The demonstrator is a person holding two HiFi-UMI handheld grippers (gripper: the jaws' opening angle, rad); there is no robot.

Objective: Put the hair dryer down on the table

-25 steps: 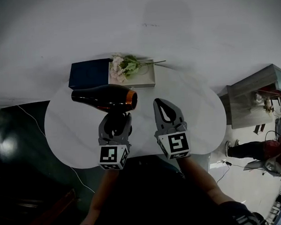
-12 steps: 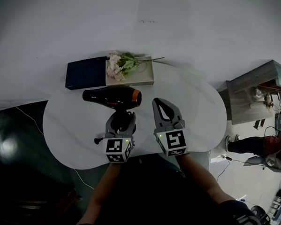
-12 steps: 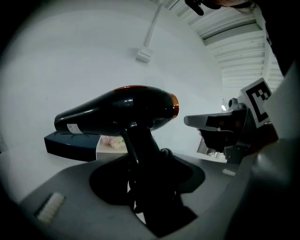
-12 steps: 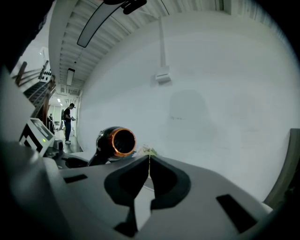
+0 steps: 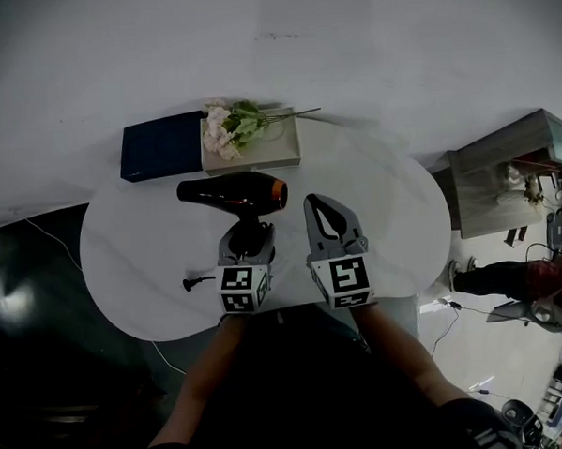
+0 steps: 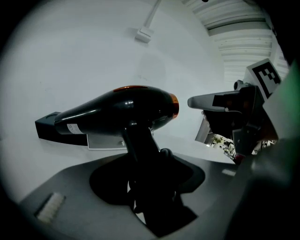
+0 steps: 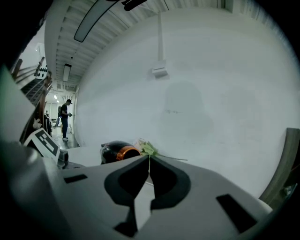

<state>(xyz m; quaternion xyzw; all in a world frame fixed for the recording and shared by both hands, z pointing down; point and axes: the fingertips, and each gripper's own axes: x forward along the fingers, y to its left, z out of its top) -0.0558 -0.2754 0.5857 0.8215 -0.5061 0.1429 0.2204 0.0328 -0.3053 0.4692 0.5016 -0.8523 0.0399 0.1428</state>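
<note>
The black hair dryer (image 5: 232,192) with an orange ring at its back end hangs over the round white table (image 5: 394,222), barrel level and pointing left. My left gripper (image 5: 248,232) is shut on its handle from below. In the left gripper view the hair dryer (image 6: 117,112) stands upright, its handle running down between the dark jaws. My right gripper (image 5: 315,202) is just to the right of the dryer, shut and empty. The right gripper (image 7: 149,157) has its tips touching, and the hair dryer (image 7: 117,151) shows behind it on the left.
A navy box (image 5: 160,152) and a white tray (image 5: 282,153) holding pink flowers (image 5: 227,130) sit at the table's far side. The dryer's plug (image 5: 192,284) lies on the table left of my left gripper. A grey cabinet (image 5: 504,184) stands to the right.
My left gripper has carried the hair dryer a little to the right, closer to the right gripper. The plug has come into sight on the table. The right gripper has stayed shut and barely moved.
</note>
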